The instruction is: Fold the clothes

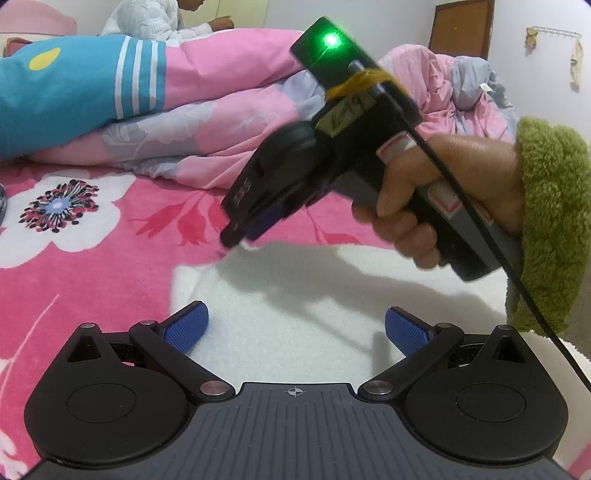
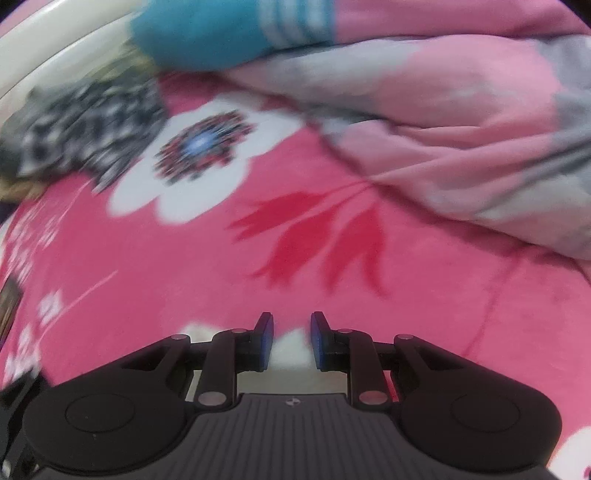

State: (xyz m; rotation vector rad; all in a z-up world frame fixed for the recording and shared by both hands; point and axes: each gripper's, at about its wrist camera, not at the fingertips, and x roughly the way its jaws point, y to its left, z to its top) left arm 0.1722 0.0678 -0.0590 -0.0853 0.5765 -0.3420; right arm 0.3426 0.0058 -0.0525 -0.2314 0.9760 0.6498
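A white fleece cloth point(image 1: 295, 280) lies flat on the pink flowered blanket point(image 1: 92, 288). My left gripper point(image 1: 295, 314) is wide open low over its near part, with nothing between the blue pads. A hand point(image 1: 443, 177) in a green fuzzy sleeve tilts my right gripper point(image 1: 236, 236) steeply down onto the cloth's far edge. In the right wrist view, which is blurred, the right gripper point(image 2: 291, 319) has its jaws narrowed to a small gap. The white cloth point(image 2: 291, 347) edge shows in that gap, and the pads do not visibly press on it.
A pink and grey quilt point(image 1: 221, 147) and a blue cushion point(image 1: 66, 96) are heaped behind the cloth. A black-and-white patterned garment point(image 2: 85, 129) lies at the left by the bed's rim. Crumpled clothes point(image 1: 461, 81) sit far right. A person in white point(image 1: 147, 18) sits at the back.
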